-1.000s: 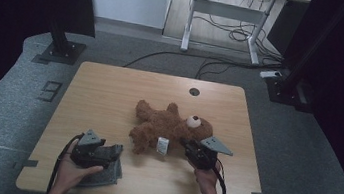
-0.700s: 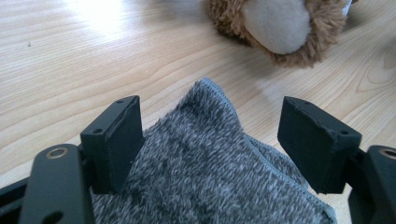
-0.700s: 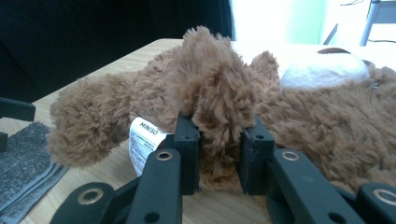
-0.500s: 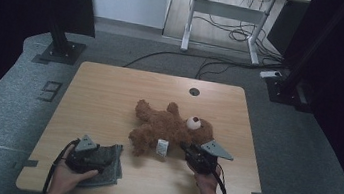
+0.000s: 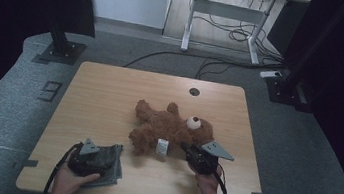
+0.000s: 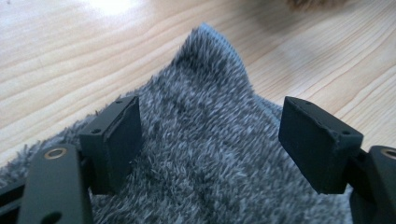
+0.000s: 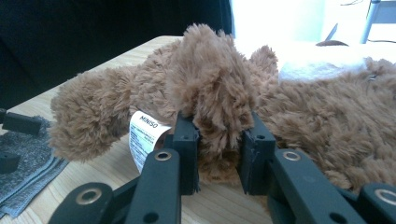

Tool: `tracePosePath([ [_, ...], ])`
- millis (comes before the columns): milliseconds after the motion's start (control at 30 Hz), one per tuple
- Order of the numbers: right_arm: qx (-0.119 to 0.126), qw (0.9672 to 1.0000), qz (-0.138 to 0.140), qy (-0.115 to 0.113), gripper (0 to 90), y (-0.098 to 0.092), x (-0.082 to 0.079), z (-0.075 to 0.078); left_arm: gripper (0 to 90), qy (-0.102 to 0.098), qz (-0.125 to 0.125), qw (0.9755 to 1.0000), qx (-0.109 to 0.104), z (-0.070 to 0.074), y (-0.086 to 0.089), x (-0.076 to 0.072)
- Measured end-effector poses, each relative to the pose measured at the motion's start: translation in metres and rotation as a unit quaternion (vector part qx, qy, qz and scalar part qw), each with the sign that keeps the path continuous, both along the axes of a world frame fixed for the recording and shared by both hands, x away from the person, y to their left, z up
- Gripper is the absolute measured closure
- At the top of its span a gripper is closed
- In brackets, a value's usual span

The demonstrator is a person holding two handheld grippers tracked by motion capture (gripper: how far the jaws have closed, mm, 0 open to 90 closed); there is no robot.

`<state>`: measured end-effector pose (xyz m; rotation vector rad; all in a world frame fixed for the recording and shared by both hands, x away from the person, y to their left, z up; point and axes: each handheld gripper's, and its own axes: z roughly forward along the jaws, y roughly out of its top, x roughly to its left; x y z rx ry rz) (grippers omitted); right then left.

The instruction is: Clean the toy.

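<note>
while bear and cloth lie on the wooden counter

where the pale wood-grain counter (image 5: 104, 98) stands on grey speckled carpet (image 5: 2, 105), a brown fluffy plush teddy bear (image 5: 166, 126) lies on its back near the middle, a little toward the right, its white muzzle turned up and a white printed label (image 5: 162, 147) at its near side. the right gripper (image 7: 218, 149) is clenched on a furry limb of the bear, both black pads pressed into the pile, with the label just beside the jaws. at the near left corner lies a folded grey fuzzy cloth (image 5: 108, 162), well apart from the bear. the left gripper (image 6: 210, 135) rests over this cloth with its jaws spread wide, released, the nap rising between them; whether the pads touch it is unclear. a round cable hole (image 5: 194, 91) sits near the counter's far edge. beyond, a white-framed desk (image 5: 221, 13) stands over loose black cables (image 5: 228, 34) on a lighter floor, and dark stands (image 5: 60, 49) with flat bases flank the counter left and right.
</note>
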<state>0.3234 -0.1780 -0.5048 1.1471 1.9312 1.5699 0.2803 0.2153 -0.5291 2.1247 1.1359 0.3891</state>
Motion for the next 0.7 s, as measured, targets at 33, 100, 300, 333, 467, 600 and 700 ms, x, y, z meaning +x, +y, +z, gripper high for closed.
tracePosePath([
  [33,0.0,1.0,0.0,0.0,71.7,-0.0002,0.0,-0.0002,22.1,0.003,0.0,1.0,0.003,-0.0026,-0.0012,0.0009],
  [100,0.0,1.0,0.0,0.0,71.7,-0.0002,0.0,-0.0002,22.5,0.006,0.002,0.9998,0.019,-0.007,-0.0038,0.0022],
  [300,0.0,1.0,0.0,0.0,71.6,-0.0003,-0.0001,-0.0004,31.6,-0.002,-0.003,0.9996,0.028,-0.0098,-0.0055,0.0011],
  [333,0.001,1.0,0.0,0.0,71.6,-0.0003,-0.0002,-0.0005,35.2,-0.005,-0.006,0.9996,0.027,-0.01,-0.0051,0.0006],
  [467,0.0,1.0,-0.001,-0.001,71.5,-0.0002,-0.0004,-0.001,57.5,-0.015,-0.01,0.9997,0.016,-0.011,-0.0022,0.0],
  [600,0.002,1.0,-0.002,0.0,71.4,-0.0004,-0.0003,-0.0014,66.5,-0.02,-0.007,0.9997,0.013,-0.0114,-0.0009,-0.0002],
  [700,0.002,1.0,-0.002,0.0,71.3,-0.001,-0.0003,-0.0017,71.5,-0.026,-0.005,0.9996,0.009,-0.0115,-0.0007,-0.0007],
])
